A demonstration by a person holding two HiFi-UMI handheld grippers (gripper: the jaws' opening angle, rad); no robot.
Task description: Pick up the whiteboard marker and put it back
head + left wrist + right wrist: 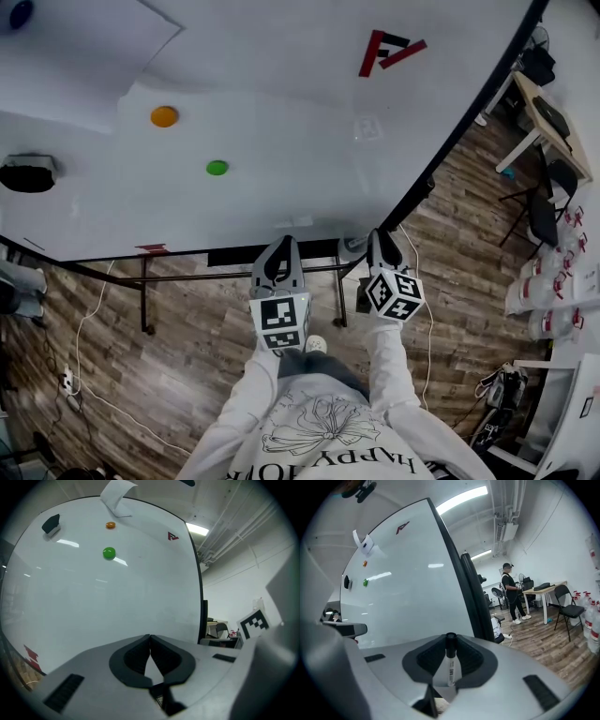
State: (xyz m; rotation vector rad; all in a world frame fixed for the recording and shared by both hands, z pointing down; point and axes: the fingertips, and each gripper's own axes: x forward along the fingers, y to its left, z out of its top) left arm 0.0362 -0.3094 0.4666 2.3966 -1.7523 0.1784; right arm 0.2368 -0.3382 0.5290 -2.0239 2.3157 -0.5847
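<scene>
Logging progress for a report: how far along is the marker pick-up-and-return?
Done: the pick-up. The right gripper is shut on the whiteboard marker, black cap pointing forward. In hand: the marker, held near the whiteboard. The left gripper is shut and empty. Left: putting the marker back; it isn't set down yet.

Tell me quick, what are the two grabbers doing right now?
Left gripper: closed, nothing in it.
Right gripper: closed on the whiteboard marker.
</scene>
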